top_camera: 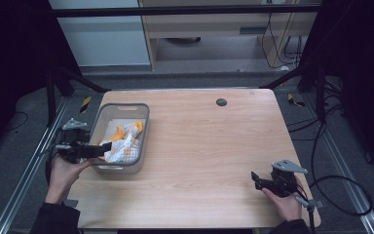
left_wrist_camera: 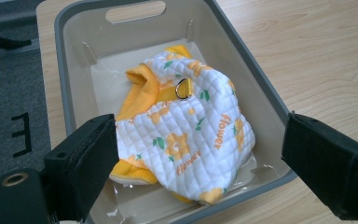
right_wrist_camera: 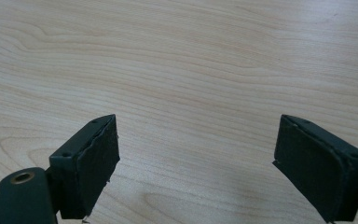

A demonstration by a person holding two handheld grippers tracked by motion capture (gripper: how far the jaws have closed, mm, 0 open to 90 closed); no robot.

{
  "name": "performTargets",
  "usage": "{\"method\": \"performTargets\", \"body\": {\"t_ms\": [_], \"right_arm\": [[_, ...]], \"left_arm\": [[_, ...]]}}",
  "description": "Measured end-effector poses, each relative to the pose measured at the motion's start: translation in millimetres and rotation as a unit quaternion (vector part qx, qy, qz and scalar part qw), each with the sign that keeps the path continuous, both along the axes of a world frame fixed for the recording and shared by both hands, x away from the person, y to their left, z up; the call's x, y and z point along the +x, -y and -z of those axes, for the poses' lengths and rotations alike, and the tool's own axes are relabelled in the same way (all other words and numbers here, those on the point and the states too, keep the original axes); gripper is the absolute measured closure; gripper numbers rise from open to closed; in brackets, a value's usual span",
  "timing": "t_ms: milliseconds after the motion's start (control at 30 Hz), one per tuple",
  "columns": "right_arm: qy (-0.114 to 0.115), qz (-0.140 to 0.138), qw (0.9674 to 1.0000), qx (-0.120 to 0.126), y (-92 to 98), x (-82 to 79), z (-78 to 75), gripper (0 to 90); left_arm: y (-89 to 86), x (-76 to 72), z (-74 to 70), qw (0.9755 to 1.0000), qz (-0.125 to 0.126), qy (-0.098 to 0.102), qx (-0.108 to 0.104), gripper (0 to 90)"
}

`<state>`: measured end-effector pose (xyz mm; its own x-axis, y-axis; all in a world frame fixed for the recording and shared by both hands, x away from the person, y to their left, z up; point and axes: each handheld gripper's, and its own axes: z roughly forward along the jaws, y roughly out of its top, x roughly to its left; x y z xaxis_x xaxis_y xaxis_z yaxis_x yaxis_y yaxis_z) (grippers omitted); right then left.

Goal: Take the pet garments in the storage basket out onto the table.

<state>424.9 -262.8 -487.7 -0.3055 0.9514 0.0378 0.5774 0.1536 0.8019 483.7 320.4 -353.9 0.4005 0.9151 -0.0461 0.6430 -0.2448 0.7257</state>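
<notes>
Left gripper (left_wrist_camera: 196,154), jaws wide and empty, hovers over the garment (left_wrist_camera: 186,126) in the bin (left_wrist_camera: 256,79), probably about to descend and pinch it; right gripper (right_wrist_camera: 196,158) idles, jaws wide.

Dim overall in the high view, with near-black corners and sides; brightest on the pale wooden table (top_camera: 209,146) and the light floor beyond it; soft, low resolution — fine detail smeared, dark gripper parts merging into shadow. Much brighter and sharper in the left gripper view; even overhead light, glossy reflections on the floor of the grey basket (left_wrist_camera: 242,70), faint shadow under the quilted flower-print garment (left_wrist_camera: 191,135); near jaws slightly soft. Clear wood grain in the right gripper view; diffuse shadows beneath the black jaws — no harsh glare; mild softness toward the bottom edge.
</notes>
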Motion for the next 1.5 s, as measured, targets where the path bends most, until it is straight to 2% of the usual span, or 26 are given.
{"method": "performTargets", "body": {"t_ms": [333, 800, 1100, 1500], "right_arm": [[-0.004, -0.002, 1.0000, -0.001, -0.5, -0.1, 0.2, 13.9], [-0.007, -0.006, 0.9999, -0.003, -1.2, 1.1, 1.4, 13.8], [-0.009, -0.008, 0.9999, -0.004, -1.2, 1.5, 1.6, 13.7], [-0.016, -0.013, 0.9998, -0.008, -2.0, 2.5, 3.0, 13.2]], "left_arm": [[10.9, 16.4, 8.8, 0.9992, 0.011, -0.025, 0.028, 10.8], [19.2, 34.3, 16.9, 0.9985, 0.014, -0.045, 0.028, 15.0], [24.0, 38.4, 20.5, 0.9979, 0.020, -0.053, 0.032, 17.1], [33.8, 46.0, 30.9, 0.9958, 0.031, -0.077, 0.038, 21.5]]}}
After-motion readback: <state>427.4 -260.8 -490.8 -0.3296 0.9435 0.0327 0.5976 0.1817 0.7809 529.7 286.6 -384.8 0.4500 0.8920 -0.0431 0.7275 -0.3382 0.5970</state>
